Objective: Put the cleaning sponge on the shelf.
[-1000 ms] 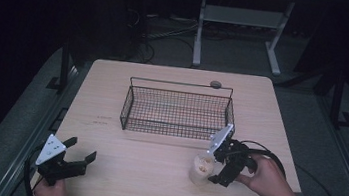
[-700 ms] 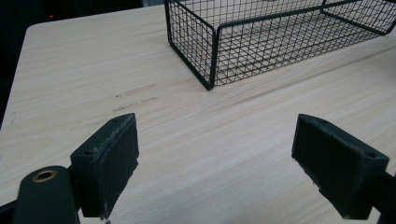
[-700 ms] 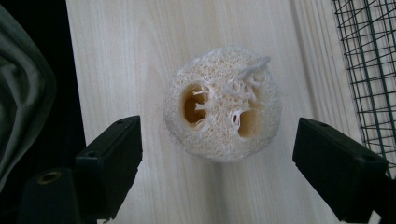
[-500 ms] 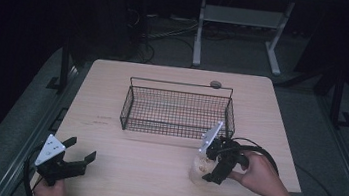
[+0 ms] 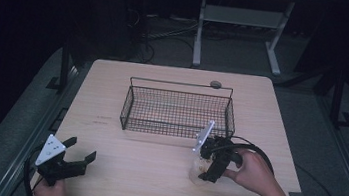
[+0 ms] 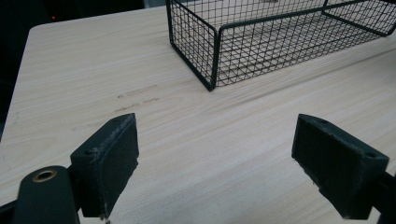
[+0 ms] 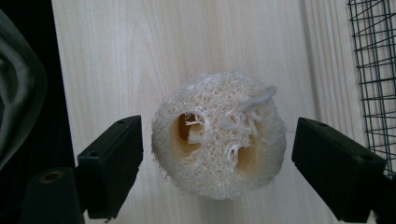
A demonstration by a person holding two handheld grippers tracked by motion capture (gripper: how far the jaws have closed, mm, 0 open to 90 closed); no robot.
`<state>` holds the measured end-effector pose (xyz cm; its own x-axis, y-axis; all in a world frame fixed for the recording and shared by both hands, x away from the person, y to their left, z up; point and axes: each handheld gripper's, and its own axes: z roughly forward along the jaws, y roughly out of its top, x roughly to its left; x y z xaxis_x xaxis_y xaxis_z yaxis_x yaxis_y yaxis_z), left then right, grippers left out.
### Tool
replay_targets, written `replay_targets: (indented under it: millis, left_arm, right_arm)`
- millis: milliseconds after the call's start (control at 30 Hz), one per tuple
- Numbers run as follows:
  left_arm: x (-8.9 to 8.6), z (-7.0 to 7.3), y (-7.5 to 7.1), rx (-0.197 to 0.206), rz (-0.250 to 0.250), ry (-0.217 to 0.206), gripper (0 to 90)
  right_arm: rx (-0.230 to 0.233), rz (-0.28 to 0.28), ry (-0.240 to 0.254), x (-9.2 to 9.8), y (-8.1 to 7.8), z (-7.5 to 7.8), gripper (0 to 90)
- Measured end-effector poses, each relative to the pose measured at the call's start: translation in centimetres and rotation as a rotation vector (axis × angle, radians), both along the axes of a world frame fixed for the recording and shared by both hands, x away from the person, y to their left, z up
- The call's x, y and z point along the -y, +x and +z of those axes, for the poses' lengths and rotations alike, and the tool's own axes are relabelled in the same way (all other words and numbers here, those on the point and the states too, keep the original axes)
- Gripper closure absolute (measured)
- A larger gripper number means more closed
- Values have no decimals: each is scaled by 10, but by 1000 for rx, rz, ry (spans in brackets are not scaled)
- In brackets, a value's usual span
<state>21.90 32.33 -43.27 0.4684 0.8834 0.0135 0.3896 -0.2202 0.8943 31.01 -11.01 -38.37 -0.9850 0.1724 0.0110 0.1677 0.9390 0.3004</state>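
Observation:
A pale, round piece of loofah (image 7: 219, 144) with holes through it lies on the wooden table (image 5: 153, 171), in front of the basket's right end (image 5: 195, 172). My right gripper (image 7: 224, 163) points down over it, one black jaw on each side with a small gap to the loofah. Its jaws have just been closing and stand open, with the loofah between them. In the high view that gripper (image 5: 203, 168) is held by a hand coming in from the lower right. My left gripper (image 5: 81, 148) rests near the table's front left corner, open (image 6: 229, 158) with nothing between its jaws.
A black wire basket (image 5: 182, 84) stands in the middle of the table, empty as far as I can see; its near left corner (image 6: 215, 51) is in the left gripper view. A small round grey thing (image 5: 215, 84) sits at the table's far edge.
My right gripper has moved left and slightly down, so its jaws now straddle the loofah. The left gripper has stayed in place.

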Motion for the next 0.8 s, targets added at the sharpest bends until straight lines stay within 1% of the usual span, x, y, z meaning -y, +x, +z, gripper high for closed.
replay_targets:
  millis: [100,400,467,667,800]
  left_arm:
    - [-1,0,0,0,3,0,139]
    - [-1,0,0,-2,4,4,139]
    - [-2,0,0,-2,6,1,139]
    - [-3,0,-1,-1,9,-1,139]
    - [-3,0,0,-5,10,-4,139]
  right_arm:
    - [-8,4,-12,-1,1,-2,202]
    - [-7,7,-21,-2,2,-4,236]
    - [-14,17,-17,-2,2,-5,277]
    - [-10,22,-14,-3,2,-5,288]
    - [-18,29,-10,-4,2,-3,289]
